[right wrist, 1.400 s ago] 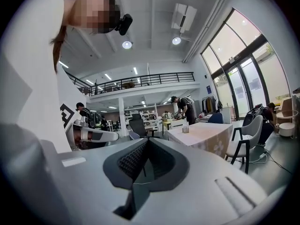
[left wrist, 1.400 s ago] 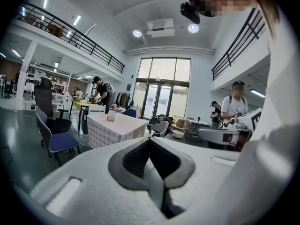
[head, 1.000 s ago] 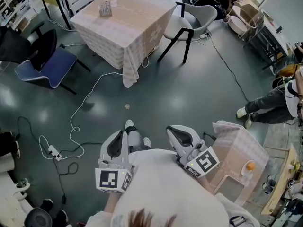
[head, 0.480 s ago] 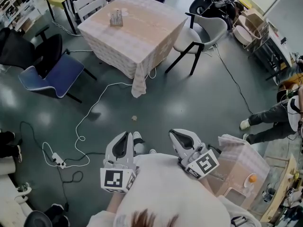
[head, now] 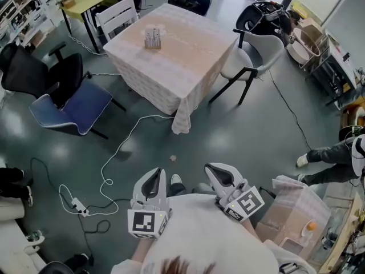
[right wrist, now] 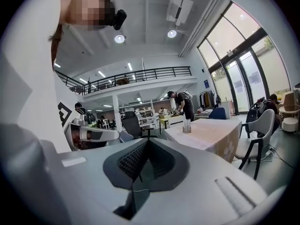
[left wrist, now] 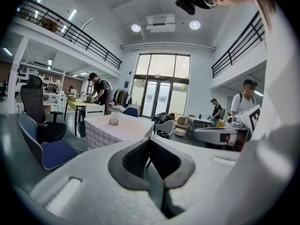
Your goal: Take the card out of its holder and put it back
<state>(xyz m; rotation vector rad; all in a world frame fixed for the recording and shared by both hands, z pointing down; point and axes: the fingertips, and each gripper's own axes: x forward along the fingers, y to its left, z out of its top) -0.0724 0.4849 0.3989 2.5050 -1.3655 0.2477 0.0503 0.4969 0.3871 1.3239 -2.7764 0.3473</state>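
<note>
The card holder, a small clear stand with cards upright in it, sits on the far table with a pale checked cloth. Both grippers are held close to the person's body, well short of that table. My left gripper is shut with nothing in it; its view shows the holder far ahead, left of the closed jaws. My right gripper is shut and empty too. The holder stands on the table to the right of its jaws.
A blue chair and a black chair stand left of the table, a grey chair right of it, a white chair behind. A white cable lies across the floor. A small covered table stands close at right. A person's legs show at right.
The table with the card holder has come nearer and lower in the head view as the person walks towards it. Both grippers stay shut and empty, moving along with the body.
</note>
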